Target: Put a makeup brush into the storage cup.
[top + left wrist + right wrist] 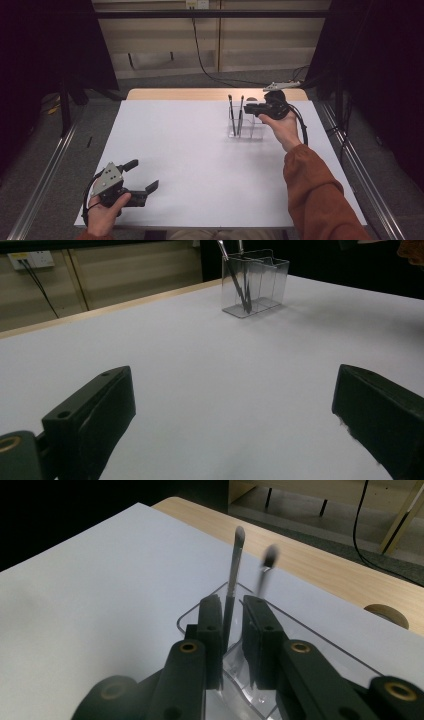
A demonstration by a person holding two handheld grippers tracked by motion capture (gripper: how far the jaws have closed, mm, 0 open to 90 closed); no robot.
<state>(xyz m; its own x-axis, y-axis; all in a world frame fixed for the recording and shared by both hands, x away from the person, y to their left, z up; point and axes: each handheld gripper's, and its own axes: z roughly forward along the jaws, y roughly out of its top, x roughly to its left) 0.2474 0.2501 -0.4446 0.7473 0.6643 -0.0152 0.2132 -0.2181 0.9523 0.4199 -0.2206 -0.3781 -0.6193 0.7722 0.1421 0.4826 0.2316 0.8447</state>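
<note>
Left gripper point(142, 176): jaws wide apart, nothing between them, low over the near-left table point(200, 165).
Right gripper point(232, 630): jaws nearly together around a brush point(234, 575), a slight gap showing beside the handle; the hold looks loose.
Brush: upright in the clear holder point(246, 125) at the far right, between the jaws; a second brush point(265, 572) just beside.
Risk: a loose pinch could drop the brush; a sideways pull could tip the light holder.
</note>
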